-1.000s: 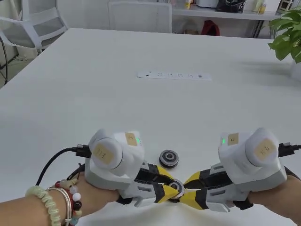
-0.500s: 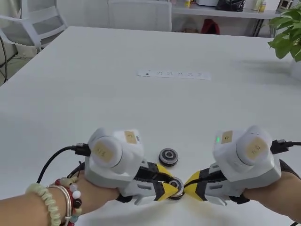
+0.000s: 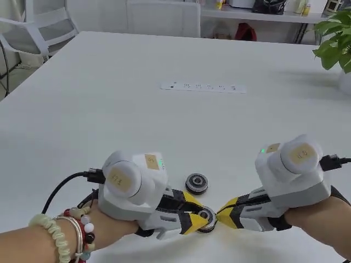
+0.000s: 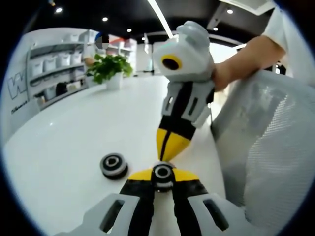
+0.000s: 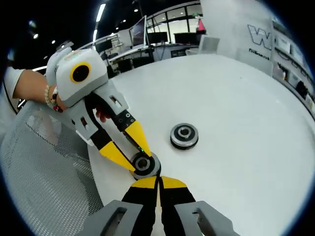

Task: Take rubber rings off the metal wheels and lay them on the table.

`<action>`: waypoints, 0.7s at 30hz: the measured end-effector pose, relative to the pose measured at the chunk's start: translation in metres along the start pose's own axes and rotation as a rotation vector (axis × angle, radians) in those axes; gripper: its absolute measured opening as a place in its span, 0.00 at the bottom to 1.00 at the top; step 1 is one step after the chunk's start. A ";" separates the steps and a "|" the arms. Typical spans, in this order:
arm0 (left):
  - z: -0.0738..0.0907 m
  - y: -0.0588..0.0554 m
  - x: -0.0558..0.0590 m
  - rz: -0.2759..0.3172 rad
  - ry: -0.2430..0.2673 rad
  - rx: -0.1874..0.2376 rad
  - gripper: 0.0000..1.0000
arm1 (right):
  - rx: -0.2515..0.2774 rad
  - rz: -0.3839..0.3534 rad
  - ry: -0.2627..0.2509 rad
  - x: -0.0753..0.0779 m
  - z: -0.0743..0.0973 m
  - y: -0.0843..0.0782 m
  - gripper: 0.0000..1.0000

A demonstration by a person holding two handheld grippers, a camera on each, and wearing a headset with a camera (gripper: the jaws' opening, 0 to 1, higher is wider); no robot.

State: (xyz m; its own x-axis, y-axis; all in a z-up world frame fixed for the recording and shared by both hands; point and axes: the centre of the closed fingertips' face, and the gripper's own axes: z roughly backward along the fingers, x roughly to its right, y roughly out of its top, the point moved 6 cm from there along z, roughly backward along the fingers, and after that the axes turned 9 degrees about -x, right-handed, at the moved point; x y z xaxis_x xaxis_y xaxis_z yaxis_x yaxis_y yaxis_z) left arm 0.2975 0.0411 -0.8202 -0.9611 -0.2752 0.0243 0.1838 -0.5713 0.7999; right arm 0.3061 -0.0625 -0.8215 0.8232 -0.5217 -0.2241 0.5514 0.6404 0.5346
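Layout at the near table edge.
One wheel (image 3: 206, 217) sits between the jaws of my left gripper (image 3: 203, 219), and my right gripper (image 3: 221, 215) meets it tip-first from the right. A second wheel (image 3: 196, 183) lies on the table (image 3: 164, 126) just behind them, a power strip (image 3: 202, 86) well beyond, and a plant (image 3: 334, 41) at far right.

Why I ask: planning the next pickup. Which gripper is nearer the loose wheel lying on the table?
Left. The left gripper, clamping the held wheel, has a jaw beside the loose wheel; the right gripper sits beyond the held wheel.
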 end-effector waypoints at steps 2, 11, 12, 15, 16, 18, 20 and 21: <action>0.000 -0.001 0.000 -0.002 -0.002 0.008 0.14 | 0.016 -0.042 0.025 0.001 0.000 0.000 0.00; -0.001 -0.002 0.002 0.012 -0.024 0.054 0.16 | 0.076 -0.264 0.144 0.006 0.004 -0.003 0.00; -0.001 -0.002 0.002 0.013 -0.023 0.053 0.16 | 0.079 -0.268 0.147 0.005 0.004 -0.003 0.00; -0.002 -0.002 0.002 0.010 -0.020 0.052 0.16 | 0.099 -0.312 0.180 0.004 0.005 -0.001 0.00; -0.002 -0.002 0.002 0.010 -0.020 0.052 0.15 | 0.093 -0.316 0.175 0.003 0.004 -0.002 0.00; -0.002 -0.002 0.001 0.013 -0.016 0.051 0.14 | 0.101 -0.334 0.189 0.002 0.004 -0.002 0.00; -0.002 -0.001 0.002 0.010 -0.016 0.048 0.14 | 0.106 -0.360 0.202 0.000 0.004 -0.002 0.00; -0.002 -0.001 0.002 0.009 -0.016 0.047 0.14 | 0.110 -0.375 0.212 0.000 0.004 -0.002 0.00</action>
State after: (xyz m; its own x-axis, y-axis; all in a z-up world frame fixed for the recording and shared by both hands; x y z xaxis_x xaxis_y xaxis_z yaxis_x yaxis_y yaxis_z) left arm 0.2960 0.0401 -0.8221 -0.9627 -0.2673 0.0411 0.1829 -0.5318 0.8269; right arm 0.3043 -0.0658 -0.8186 0.5850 -0.5723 -0.5747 0.8088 0.3591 0.4657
